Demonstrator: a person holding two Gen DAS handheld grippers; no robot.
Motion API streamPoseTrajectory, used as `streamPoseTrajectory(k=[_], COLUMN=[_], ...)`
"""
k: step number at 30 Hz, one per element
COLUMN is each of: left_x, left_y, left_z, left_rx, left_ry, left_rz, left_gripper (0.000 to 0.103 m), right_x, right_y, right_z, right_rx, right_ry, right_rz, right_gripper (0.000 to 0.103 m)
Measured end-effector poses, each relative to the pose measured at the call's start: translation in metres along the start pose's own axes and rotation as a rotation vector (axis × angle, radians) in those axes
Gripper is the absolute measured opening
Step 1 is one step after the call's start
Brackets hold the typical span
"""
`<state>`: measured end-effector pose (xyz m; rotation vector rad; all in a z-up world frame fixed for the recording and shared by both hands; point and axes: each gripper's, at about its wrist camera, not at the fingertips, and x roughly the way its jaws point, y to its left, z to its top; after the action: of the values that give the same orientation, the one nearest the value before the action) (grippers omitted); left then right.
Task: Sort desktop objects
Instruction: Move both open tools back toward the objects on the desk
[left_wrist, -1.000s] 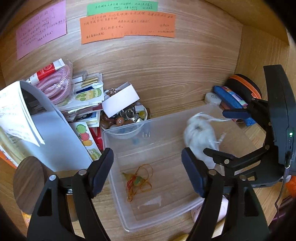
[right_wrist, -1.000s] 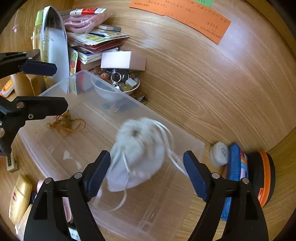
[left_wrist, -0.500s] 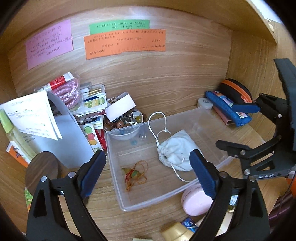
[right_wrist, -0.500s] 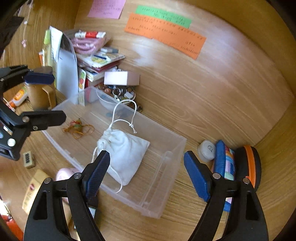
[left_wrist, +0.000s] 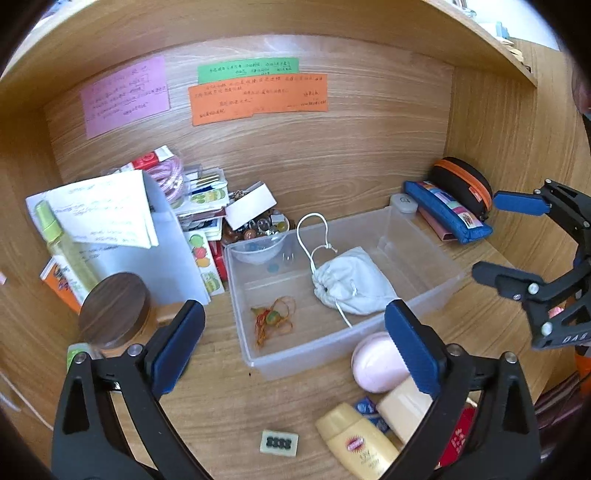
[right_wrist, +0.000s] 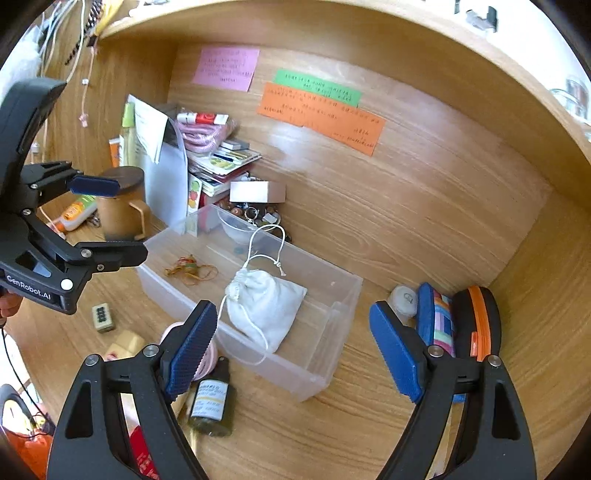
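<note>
A clear plastic bin (left_wrist: 424, 291) (right_wrist: 325, 354) sits on the wooden desk. Inside lie a white drawstring pouch (left_wrist: 351, 282) (right_wrist: 264, 302) and a red-and-gold knotted charm (left_wrist: 273, 317) (right_wrist: 190, 269). My left gripper (left_wrist: 295, 345) is open and empty, held back above the bin's near edge; it also shows in the right wrist view (right_wrist: 105, 218). My right gripper (right_wrist: 291, 350) is open and empty, above the bin's near right side; it also shows in the left wrist view (left_wrist: 506, 240).
In front of the bin lie a pink round case (left_wrist: 375, 363), yellow lotion bottles (left_wrist: 354, 441), a dark small bottle (right_wrist: 212, 402) and a mahjong tile (left_wrist: 279, 442). A wooden-lidded mug (left_wrist: 114, 310), papers, books and a bead bowl (left_wrist: 258, 240) stand left; blue and black pouches (left_wrist: 448, 208) right.
The white pouch left my right gripper and landed in the bin. Both grippers have pulled back and up, so more of the desk shows.
</note>
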<state>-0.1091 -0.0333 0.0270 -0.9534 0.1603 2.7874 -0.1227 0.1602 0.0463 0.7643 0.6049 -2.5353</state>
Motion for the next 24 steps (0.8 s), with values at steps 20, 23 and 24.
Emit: streamPoseTrajectory(k=[20,23,24], left_x=[0.0,0.007,0.01], left_y=[0.021,0.026,0.027], left_z=[-0.079,-0.091,-0.095], left_rx=[-0.047,-0.074,-0.083], left_ry=[0.129,0.158,0.167], left_rz=[0.017,0.003,-0.003], left_gripper=[0.1,0.1,0.1], right_x=[0.006,0.018,0.022], right_y=[0.009,0.012,0.013], right_z=[-0.069,-0.078,-0.081], right_rx=[0.128,0.161,0.169], right_ry=[0.087,0.125,0.135], right_rz=[0.09,0.13,0.138], right_gripper=[0.083,0.083,0.083])
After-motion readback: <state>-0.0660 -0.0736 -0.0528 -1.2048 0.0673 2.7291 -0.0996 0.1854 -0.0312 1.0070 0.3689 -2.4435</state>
